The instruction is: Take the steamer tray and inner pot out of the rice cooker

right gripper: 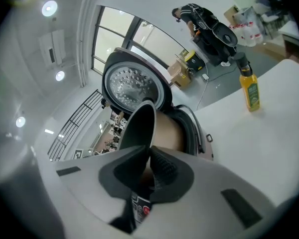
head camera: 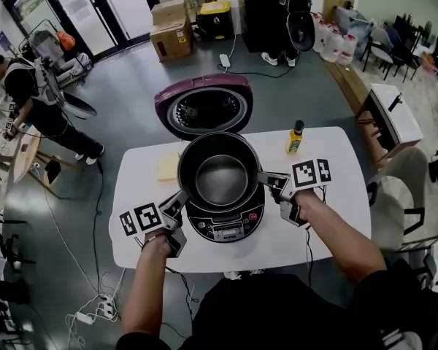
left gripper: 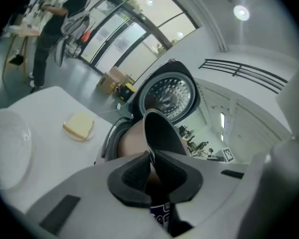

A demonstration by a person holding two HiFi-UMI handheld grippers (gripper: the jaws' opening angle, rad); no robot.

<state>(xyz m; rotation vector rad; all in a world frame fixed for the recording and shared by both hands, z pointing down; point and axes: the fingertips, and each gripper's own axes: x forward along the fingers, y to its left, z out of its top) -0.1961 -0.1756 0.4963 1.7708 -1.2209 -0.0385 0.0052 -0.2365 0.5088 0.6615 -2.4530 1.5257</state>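
Observation:
The rice cooker (head camera: 223,226) stands on the white table (head camera: 328,217) with its purple lid (head camera: 204,108) swung open at the back. The dark inner pot (head camera: 219,172) sits raised above the cooker's body, tilted little. My left gripper (head camera: 181,200) is shut on the pot's left rim and my right gripper (head camera: 267,179) is shut on its right rim. In the left gripper view the thin rim (left gripper: 150,156) runs between the pads, with the pot's coppery wall (left gripper: 132,143) above the cooker. The right gripper view shows the same grip on the pot (right gripper: 139,128).
A yellow bottle (head camera: 296,137) stands at the table's back right. A yellow sponge-like pad (head camera: 168,166) lies left of the cooker. A pale round dish (left gripper: 7,148) rests on the table's left. People and boxes (head camera: 171,31) stand on the floor beyond.

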